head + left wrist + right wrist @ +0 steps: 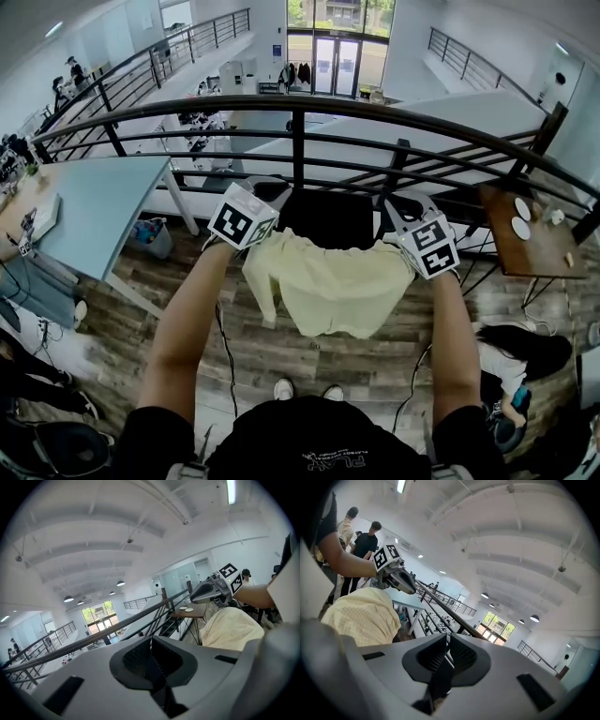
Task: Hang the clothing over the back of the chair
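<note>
The pale yellow shirt lies draped over the back of the black chair, with most of its cloth and one sleeve hanging toward 6 o'clock. I judge that this weight could slide it off, or a passing gripper could drag it. Both forearms reach forward in parallel. The left gripper, at the shirt's 10 o'clock, and the right gripper, at its 2 o'clock, each have their jaws together on nothing.

Pale yellow shirt hanging spread, aloft before black chair back.

Chair — mostly behind the yellow shirt
</note>
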The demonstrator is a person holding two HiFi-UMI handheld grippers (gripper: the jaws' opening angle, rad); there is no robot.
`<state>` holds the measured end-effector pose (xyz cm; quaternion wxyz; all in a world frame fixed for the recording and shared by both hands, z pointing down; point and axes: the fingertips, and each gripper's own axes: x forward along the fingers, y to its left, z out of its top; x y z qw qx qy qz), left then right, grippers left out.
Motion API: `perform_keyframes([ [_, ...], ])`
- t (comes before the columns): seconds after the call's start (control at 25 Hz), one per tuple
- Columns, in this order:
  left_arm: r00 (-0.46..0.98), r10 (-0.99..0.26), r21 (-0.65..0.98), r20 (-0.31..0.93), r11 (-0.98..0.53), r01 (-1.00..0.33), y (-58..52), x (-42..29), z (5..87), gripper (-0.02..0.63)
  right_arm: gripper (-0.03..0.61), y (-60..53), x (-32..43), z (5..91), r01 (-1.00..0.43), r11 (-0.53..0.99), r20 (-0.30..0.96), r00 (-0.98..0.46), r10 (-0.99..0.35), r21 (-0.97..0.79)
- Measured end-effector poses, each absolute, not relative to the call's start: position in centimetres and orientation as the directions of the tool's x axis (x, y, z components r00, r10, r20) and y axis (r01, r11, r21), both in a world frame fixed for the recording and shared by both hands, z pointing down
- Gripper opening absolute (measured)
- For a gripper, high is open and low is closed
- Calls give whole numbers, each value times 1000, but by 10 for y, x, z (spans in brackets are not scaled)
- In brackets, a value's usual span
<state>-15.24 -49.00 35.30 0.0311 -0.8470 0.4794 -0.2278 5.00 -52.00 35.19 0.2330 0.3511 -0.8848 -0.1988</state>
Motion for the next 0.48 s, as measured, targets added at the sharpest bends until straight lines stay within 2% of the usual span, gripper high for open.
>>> perform_keyframes([
  [0.08,432,-840,-268,327,-521,-810,-486,-155,347,12,32,-516,50,344,-551,660,241,-645,-725,510],
  [0.28,438,-869,-210,231,-484,-850,-470,-165,322,12,21,-499,46,315,-655,621,131,-635,-761,431],
  [0.48,443,-874,-192,203,-479,-857,-459,-166,313,12,20,-482,48,295,-717,590,48,-619,-784,371],
])
